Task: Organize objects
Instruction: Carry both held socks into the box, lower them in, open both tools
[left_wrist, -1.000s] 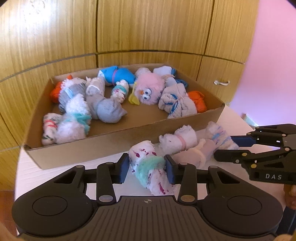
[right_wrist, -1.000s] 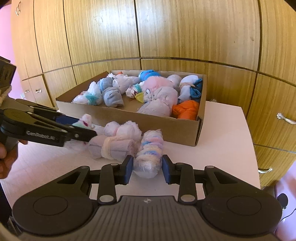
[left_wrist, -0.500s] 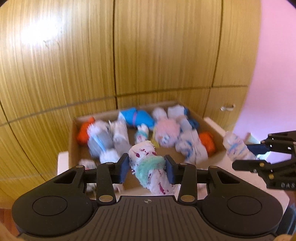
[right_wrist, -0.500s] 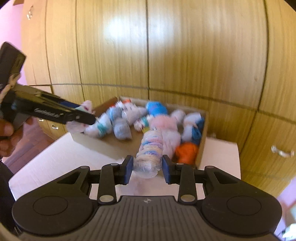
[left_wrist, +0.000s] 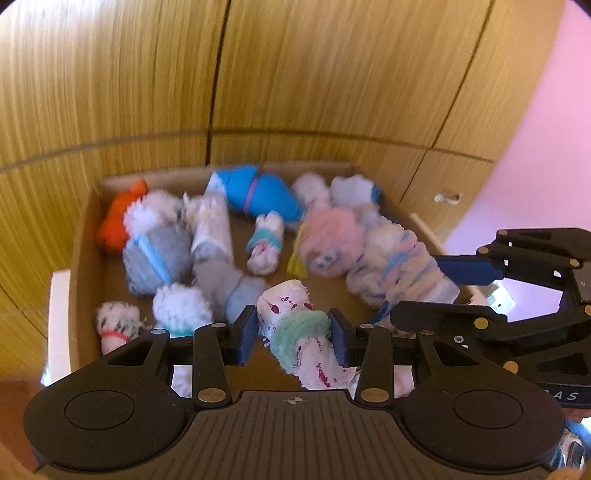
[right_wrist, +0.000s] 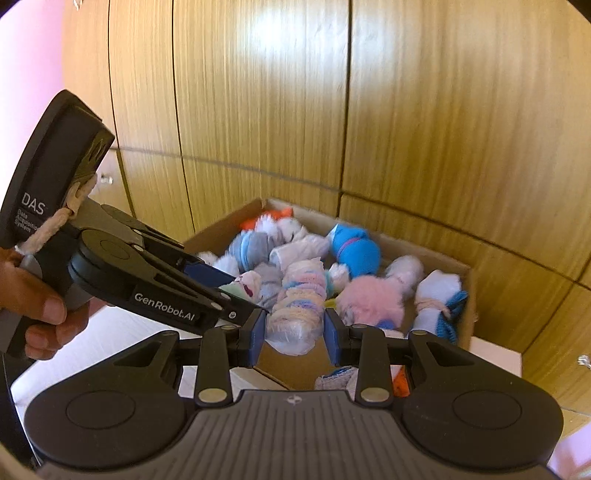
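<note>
The rolled sock bundles in the brown cardboard box (left_wrist: 88, 236) are motion-blurred — the pink fluffy bundle's (left_wrist: 328, 240) face is unreadable; the white counter (right_wrist: 122, 332) is mostly hidden.

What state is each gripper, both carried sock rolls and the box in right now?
left gripper: shut on the white roll with the green band, held above the box.
right gripper: shut on the pastel striped roll, also above the box.
cardboard box: open-topped, holding many sock rolls.
pink fuzzy roll: lying in the box.
blue roll: lying at the box's back.
</note>
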